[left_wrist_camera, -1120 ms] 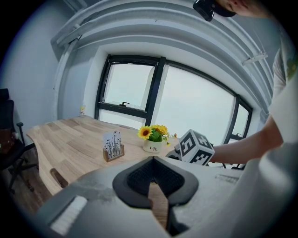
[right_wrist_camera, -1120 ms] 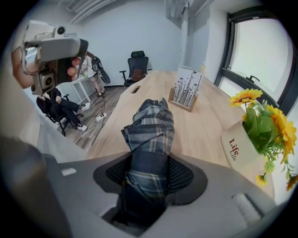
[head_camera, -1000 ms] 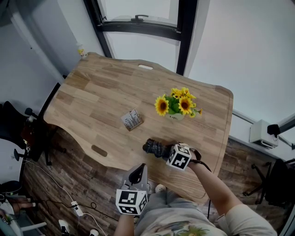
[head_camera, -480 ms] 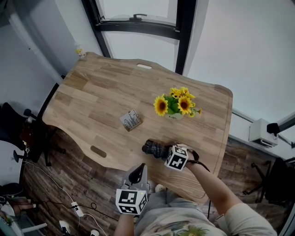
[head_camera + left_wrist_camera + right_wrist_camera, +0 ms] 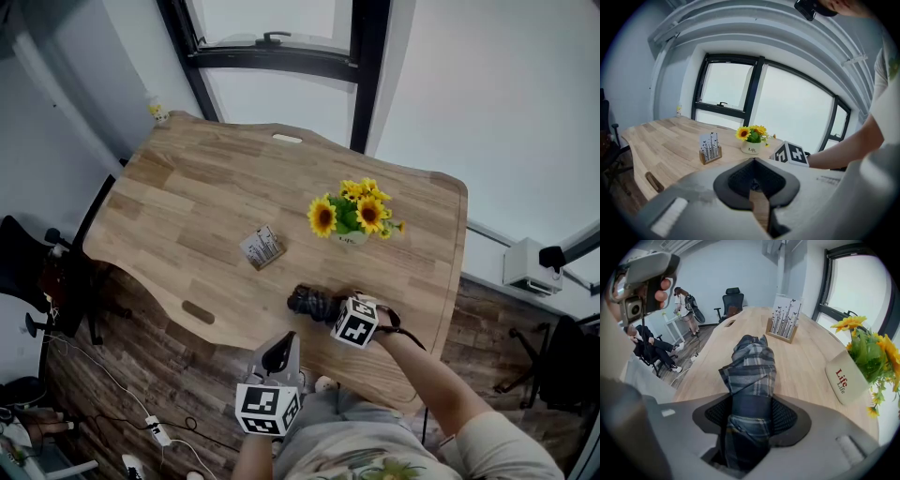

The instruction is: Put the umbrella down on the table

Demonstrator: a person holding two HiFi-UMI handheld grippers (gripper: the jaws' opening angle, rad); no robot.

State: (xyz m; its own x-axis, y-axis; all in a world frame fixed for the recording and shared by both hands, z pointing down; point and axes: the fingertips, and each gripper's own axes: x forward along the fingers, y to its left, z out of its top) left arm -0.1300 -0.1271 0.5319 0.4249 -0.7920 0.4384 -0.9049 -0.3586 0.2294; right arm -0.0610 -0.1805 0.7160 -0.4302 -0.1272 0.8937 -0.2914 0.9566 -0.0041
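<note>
The folded umbrella (image 5: 312, 302) lies on the table (image 5: 206, 202) near its front edge, between the jaws of the right gripper (image 5: 330, 309) — they have just been opening and sit loose around it. The left gripper (image 5: 279, 354) hangs off that edge, jaws together, empty.

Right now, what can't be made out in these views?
Near end of the umbrella: in the head view the right tool covers it; in the right gripper view the tool's body cuts it off.
Whether the pads press the umbrella or merely flank it: fabric fills the gap, and the jaws have just been opening.
What the small object by the far corner of the table is: too small in the head view.
</note>
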